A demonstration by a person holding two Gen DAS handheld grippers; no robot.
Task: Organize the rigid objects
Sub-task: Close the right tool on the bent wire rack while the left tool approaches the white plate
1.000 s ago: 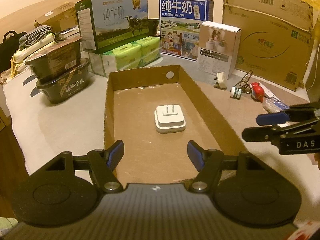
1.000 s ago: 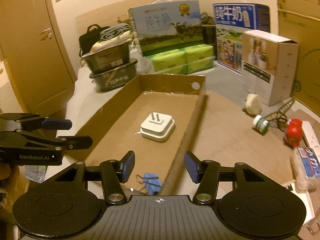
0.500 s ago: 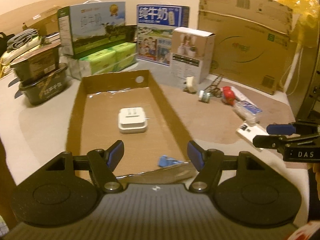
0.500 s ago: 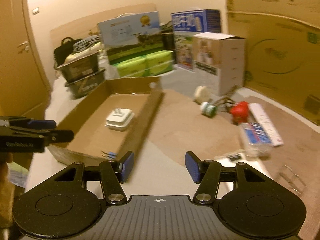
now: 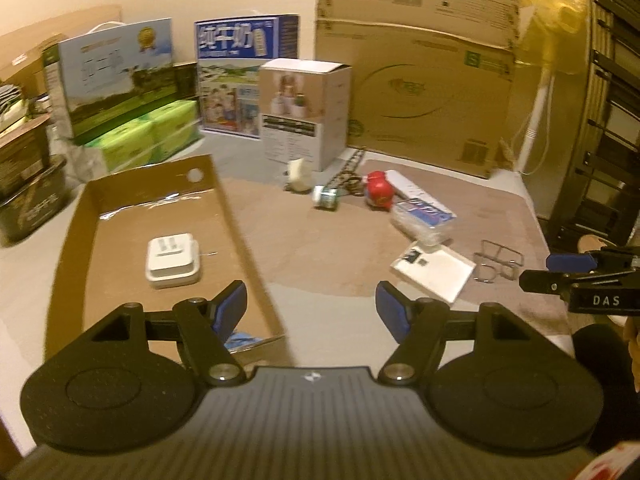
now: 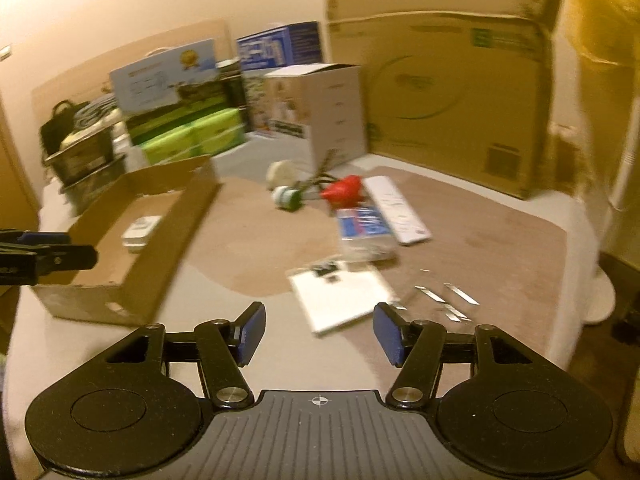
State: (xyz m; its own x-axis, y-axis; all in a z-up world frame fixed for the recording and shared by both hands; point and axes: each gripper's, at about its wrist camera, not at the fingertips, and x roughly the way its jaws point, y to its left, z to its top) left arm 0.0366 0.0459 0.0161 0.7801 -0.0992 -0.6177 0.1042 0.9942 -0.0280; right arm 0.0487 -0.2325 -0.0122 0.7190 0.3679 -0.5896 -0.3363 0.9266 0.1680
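A cardboard tray (image 5: 240, 216) holds a white plug adapter (image 5: 172, 260) and a blue binder clip (image 5: 240, 338) at its near corner. My left gripper (image 5: 311, 308) hovers over the tray's right wall, its jaws opening, nothing between them. My right gripper (image 6: 319, 332), jaws also opening and empty, hangs above the near edge of a flat white box (image 6: 344, 300) on the brown mat. Beyond lie a plastic pack (image 6: 366, 228), a red toy (image 6: 344, 194), a white power strip (image 6: 396, 208) and metal clips (image 6: 444, 300). Each gripper shows at the other view's edge.
A large cardboard box (image 5: 416, 68), a white product box (image 5: 304, 116), milk cartons (image 5: 244, 76) and green packs (image 5: 148, 136) line the back. Dark containers (image 5: 28, 196) stand left. A small roll (image 5: 326, 198) and a white plug (image 5: 298, 172) lie on the mat. A black rack (image 5: 600, 120) stands right.
Both grippers have swung right, from over the tray toward the mat with the loose objects. The right gripper's jaws have widened a little. The adapter and blue clip stay in the tray.
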